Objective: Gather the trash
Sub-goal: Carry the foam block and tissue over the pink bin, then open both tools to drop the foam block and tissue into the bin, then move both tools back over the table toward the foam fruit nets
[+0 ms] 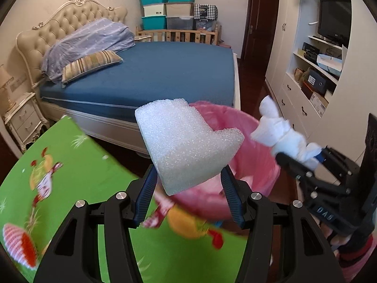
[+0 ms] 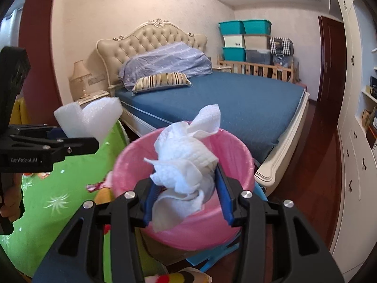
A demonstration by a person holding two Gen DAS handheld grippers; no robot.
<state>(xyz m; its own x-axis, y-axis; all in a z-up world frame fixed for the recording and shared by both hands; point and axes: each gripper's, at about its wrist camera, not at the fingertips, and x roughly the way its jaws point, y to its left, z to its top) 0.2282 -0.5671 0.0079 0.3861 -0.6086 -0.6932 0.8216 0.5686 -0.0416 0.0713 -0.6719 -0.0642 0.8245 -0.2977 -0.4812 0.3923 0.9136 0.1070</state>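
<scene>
Both pieces of trash are picked up but, as I judge, not yet dropped: the left gripper (image 1: 188, 184) jaws pinch the white foam block (image 1: 186, 146), the right gripper (image 2: 186, 186) jaws pinch the crumpled paper towel (image 2: 186, 155), and just beyond both jaws waits the pink-lined bin (image 2: 132, 155).

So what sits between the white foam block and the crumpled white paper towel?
In the left wrist view, only the pink-lined trash bin shows between the foam block and the paper towel; nothing else is there.
</scene>
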